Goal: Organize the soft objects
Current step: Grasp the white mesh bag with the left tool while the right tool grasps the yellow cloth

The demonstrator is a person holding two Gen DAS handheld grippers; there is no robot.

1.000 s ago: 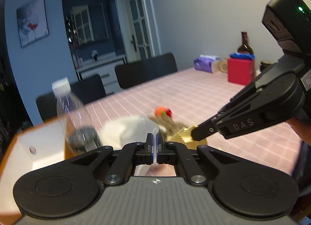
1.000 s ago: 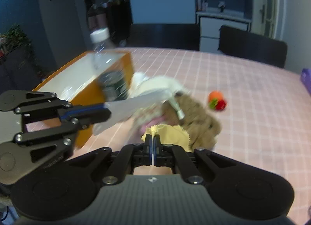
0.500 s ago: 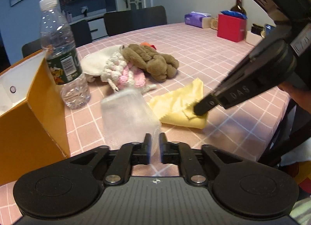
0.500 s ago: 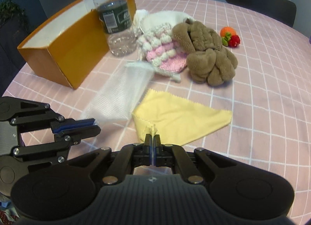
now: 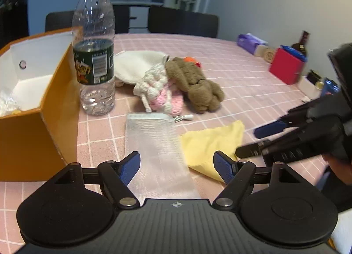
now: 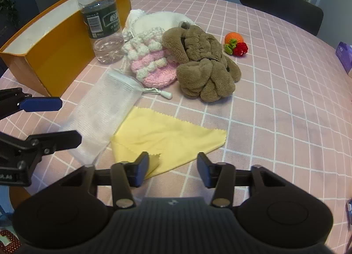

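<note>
A white mesh pouch [image 5: 154,144] [image 6: 103,111] lies flat on the pink checked tablecloth beside a yellow cloth [image 5: 211,146] [image 6: 169,137]. Behind them lie a pink and white crochet piece [image 6: 149,60], a brown plush toy [image 6: 202,65] [image 5: 195,84], a white knitted item [image 6: 158,21] and small orange and red crochet fruits [image 6: 234,43]. My left gripper [image 5: 177,164] is open, just above the pouch's near end. My right gripper [image 6: 172,168] is open, above the yellow cloth's near corner. Each gripper shows in the other's view.
An orange box [image 5: 55,109] [image 6: 57,45] with a white inside stands at the left. A clear water bottle [image 5: 94,56] [image 6: 101,16] stands upright next to it. A red box [image 5: 286,67], a dark bottle and a purple tissue pack [image 5: 250,43] sit at the far right. Black chairs ring the table.
Both grippers were shut, the left on the mesh pouch and the right on the yellow cloth. Both items now lie flat on the table and both grippers have opened.
</note>
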